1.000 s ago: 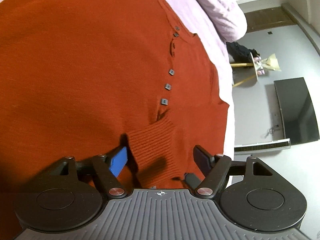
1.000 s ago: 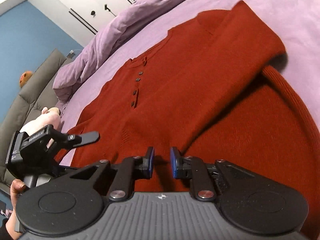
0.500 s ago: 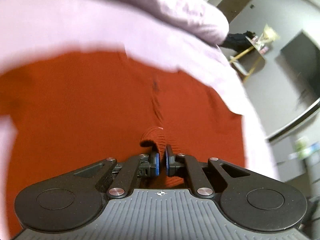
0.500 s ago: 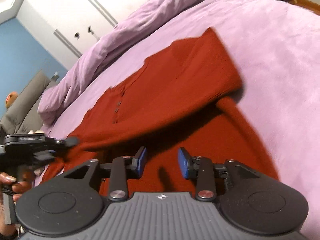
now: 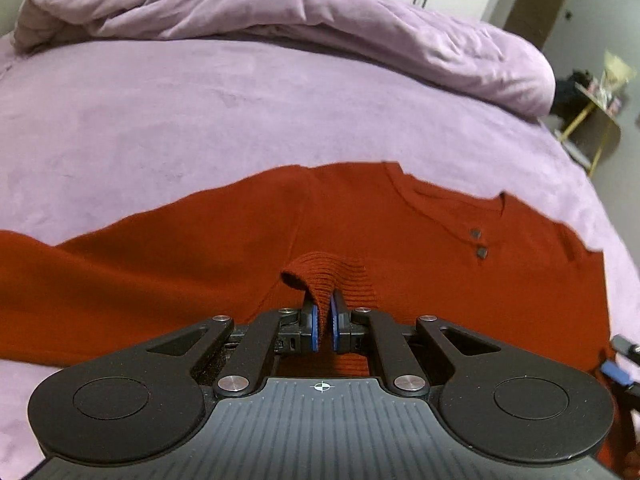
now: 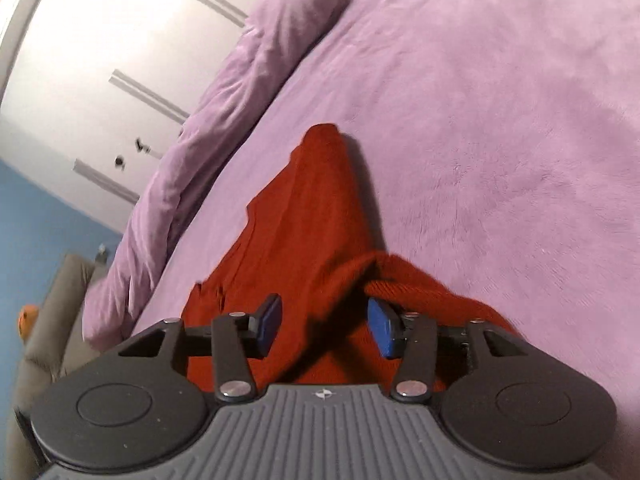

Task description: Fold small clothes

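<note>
Left gripper (image 5: pixel 323 322) pinches the ribbed cuff (image 5: pixel 328 276) of the rust-red knitted button-neck sweater (image 5: pixel 200 248), which lies on the lilac plush bedspread (image 5: pixel 240 100). Carry that sleeve low across the chest, keeping it flat. A second ago those jaws straddled the cuff wide open. Right gripper (image 6: pixel 324 328), shut then, gapes wide, empty, over red knit

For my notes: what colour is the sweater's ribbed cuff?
Rust red, like the sweater; the cuff shows best in the left wrist view.

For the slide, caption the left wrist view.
Left gripper pinches the ribbed cuff of a rust-red buttoned sweater spread on a lilac bedspread.
</note>
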A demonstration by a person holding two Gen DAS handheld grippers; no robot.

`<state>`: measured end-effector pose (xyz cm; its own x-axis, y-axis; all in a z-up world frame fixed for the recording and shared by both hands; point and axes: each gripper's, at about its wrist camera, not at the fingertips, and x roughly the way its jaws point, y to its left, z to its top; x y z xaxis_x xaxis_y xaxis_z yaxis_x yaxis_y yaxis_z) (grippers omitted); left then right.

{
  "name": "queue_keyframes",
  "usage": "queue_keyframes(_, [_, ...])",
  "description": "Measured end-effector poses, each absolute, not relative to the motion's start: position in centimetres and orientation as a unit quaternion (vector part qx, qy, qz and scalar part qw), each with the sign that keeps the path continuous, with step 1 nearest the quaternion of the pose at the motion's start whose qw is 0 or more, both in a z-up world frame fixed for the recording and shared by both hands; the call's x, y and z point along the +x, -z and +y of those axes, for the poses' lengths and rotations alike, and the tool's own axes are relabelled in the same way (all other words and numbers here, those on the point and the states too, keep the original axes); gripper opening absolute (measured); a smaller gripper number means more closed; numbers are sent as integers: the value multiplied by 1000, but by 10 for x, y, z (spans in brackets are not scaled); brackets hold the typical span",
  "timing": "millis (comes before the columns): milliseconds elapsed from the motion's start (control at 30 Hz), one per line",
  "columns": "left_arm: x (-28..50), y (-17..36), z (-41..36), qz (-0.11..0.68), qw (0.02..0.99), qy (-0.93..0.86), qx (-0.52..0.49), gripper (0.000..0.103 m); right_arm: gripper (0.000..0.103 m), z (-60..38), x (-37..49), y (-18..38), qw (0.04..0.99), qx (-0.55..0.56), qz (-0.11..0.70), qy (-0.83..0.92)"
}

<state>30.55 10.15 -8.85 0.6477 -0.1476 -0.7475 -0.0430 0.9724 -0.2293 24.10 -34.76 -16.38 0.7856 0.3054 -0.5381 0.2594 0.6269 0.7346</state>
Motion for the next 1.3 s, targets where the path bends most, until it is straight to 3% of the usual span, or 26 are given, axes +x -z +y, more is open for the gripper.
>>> queue_keyframes(67, [307, 84, 97, 404, 908, 34, -108, 8, 30, -340, 252, 163, 846, 417, 331, -8])
queue_keyframes(100, [310, 81, 93, 395, 912, 38, -102, 8, 8, -334, 257, 160, 856, 394, 334, 2])
queue_keyframes(133, [312, 77, 88, 384, 918, 43, -95, 8, 6, -330, 259, 156, 871, 368, 327, 16])
queue_keyframes(267, [319, 67, 71, 336, 936, 76, -68, 8, 6, -329, 250, 146, 899, 334, 276, 67])
queue_keyframes(467, [331, 94, 67, 382, 923, 53, -19, 8, 15, -320, 240, 141, 893, 305, 330, -12])
queue_keyframes(567, [326, 100, 79, 390, 919, 55, -28, 8, 34, -327, 226, 117, 910, 303, 279, -50])
queue_keyframes(633, [324, 103, 83, 395, 916, 59, -34, 8, 63, -330, 236, 106, 922, 284, 263, -22])
queue_keyframes(667, [324, 104, 84, 397, 915, 58, -37, 8, 66, -329, 250, 104, 926, 267, 267, -10])
queue_keyframes(767, [324, 103, 86, 399, 914, 59, -46, 8, 61, -322, 298, 117, 921, 214, 325, 17])
queue_keyframes(867, [324, 101, 86, 397, 915, 62, -43, 8, 46, -305, 335, 131, 915, 159, 369, 42])
queue_keyframes(900, [325, 100, 86, 397, 915, 63, -41, 8, 40, -306, 338, 134, 911, 158, 377, 43])
queue_keyframes(1000, [326, 97, 86, 387, 919, 64, -43, 8, 9, -304, 343, 136, 908, 169, 380, 42])
queue_keyframes(1200, [334, 100, 79, 383, 921, 61, -28, 9, 8, -308, 341, 139, 920, 136, 353, 106])
queue_keyframes(1300, [339, 110, 76, 425, 905, 29, -15, 13, 19, -306, 338, 142, 919, 133, 355, 109])
